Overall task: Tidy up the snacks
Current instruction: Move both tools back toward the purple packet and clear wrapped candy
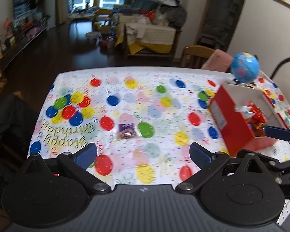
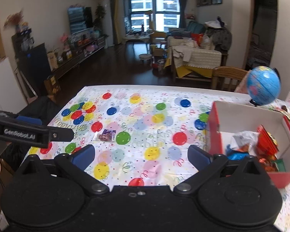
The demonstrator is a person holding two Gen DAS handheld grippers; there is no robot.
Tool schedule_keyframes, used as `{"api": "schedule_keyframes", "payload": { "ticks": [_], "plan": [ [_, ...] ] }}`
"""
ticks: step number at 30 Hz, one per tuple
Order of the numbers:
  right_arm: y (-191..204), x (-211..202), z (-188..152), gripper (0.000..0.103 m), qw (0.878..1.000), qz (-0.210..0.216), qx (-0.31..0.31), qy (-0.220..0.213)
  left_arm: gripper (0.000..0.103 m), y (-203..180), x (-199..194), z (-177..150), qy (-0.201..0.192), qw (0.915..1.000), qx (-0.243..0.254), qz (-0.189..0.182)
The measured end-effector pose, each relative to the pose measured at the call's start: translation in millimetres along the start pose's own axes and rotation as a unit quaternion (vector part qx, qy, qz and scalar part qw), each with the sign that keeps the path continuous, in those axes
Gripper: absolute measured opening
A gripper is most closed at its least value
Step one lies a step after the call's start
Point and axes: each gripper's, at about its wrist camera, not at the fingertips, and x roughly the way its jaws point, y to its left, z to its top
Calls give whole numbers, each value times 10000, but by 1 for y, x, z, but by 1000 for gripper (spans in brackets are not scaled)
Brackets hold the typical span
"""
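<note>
A small purple snack packet (image 1: 126,131) lies alone on the balloon-print tablecloth (image 1: 164,119), ahead of my left gripper (image 1: 143,155), which is open and empty above the near edge. The packet also shows in the right wrist view (image 2: 106,135). A red box with a white inside (image 1: 232,119) stands at the right, holding several red and orange wrapped snacks (image 1: 256,116). My right gripper (image 2: 141,157) is open and empty, left of the box (image 2: 214,133) and its snacks (image 2: 264,145). The left gripper's arm (image 2: 29,133) reaches in at the left there.
A blue globe (image 1: 244,67) stands behind the box at the table's far right corner. A wooden chair (image 1: 195,56) with a pink cushion sits beyond the far edge. A dark chair (image 1: 7,119) is at the table's left side.
</note>
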Motion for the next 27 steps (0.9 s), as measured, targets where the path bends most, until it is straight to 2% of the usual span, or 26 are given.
{"api": "schedule_keyframes", "payload": {
  "ticks": [9,15,19,27],
  "plan": [
    [15,60,7,98,9967,488,-597,249,103,30,50,11,351,9976,-342,495],
    [9,107,15,91,9923,659,-949,456,102,31,87,14,527,9967,-269,552],
    [-11,138,28,85,9923,667,-865,585,102,30,108,16,514,9968,-307,526],
    [-22,176,34,84,9871,953,-1059,735,102,24,165,15,865,9933,-356,671]
  ]
}}
